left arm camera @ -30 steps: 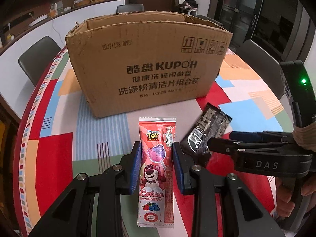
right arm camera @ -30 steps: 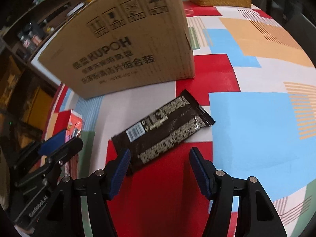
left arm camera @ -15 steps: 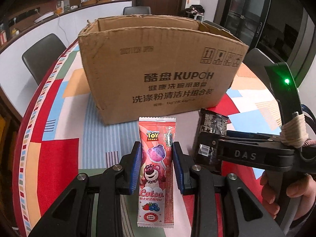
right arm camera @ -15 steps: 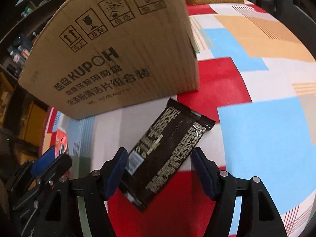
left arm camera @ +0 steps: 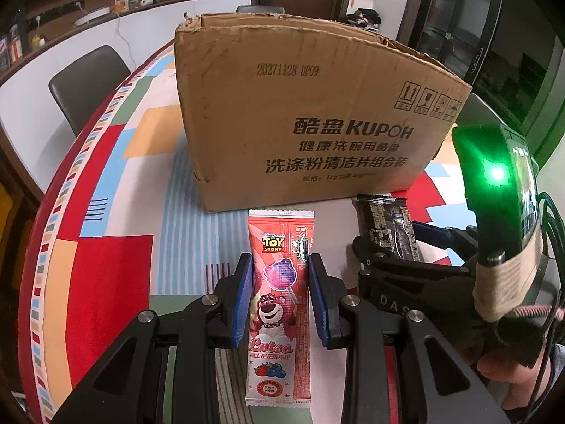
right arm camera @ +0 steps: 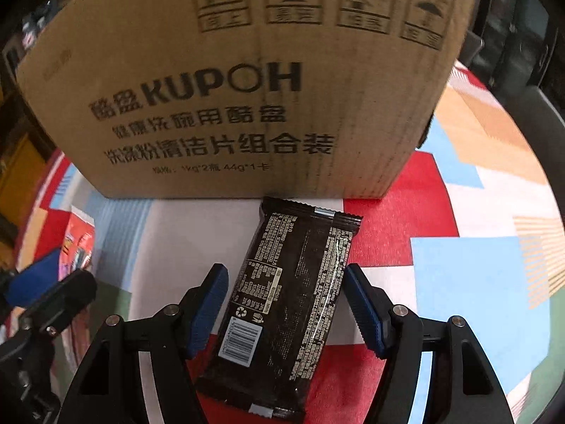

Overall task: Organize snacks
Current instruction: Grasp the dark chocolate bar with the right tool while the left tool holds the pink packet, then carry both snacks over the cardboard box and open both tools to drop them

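A pink Lotso Toy Story snack packet [left arm camera: 280, 296] sits between the blue pads of my left gripper [left arm camera: 281, 296], which is shut on it. A black snack bar wrapper [right arm camera: 282, 304] lies on the table between the spread fingers of my right gripper [right arm camera: 284, 305], which is open around it with gaps on both sides. The bar also shows in the left wrist view [left arm camera: 388, 222], beside the right gripper [left arm camera: 399, 247]. An open brown KUPOH cardboard box [left arm camera: 303, 116] stands just behind both snacks and fills the right wrist view [right arm camera: 240, 81].
The round table carries a cloth [left arm camera: 106, 275] of red, blue, orange and white patches. Dark chairs [left arm camera: 84, 84] stand at the far left and right. The pink packet [right arm camera: 77, 243] and left gripper show at the left of the right wrist view.
My right gripper has swung round and moved forward, so the black bar now lies lengthwise between its open fingers. The left gripper with the pink packet has come closer to the box.
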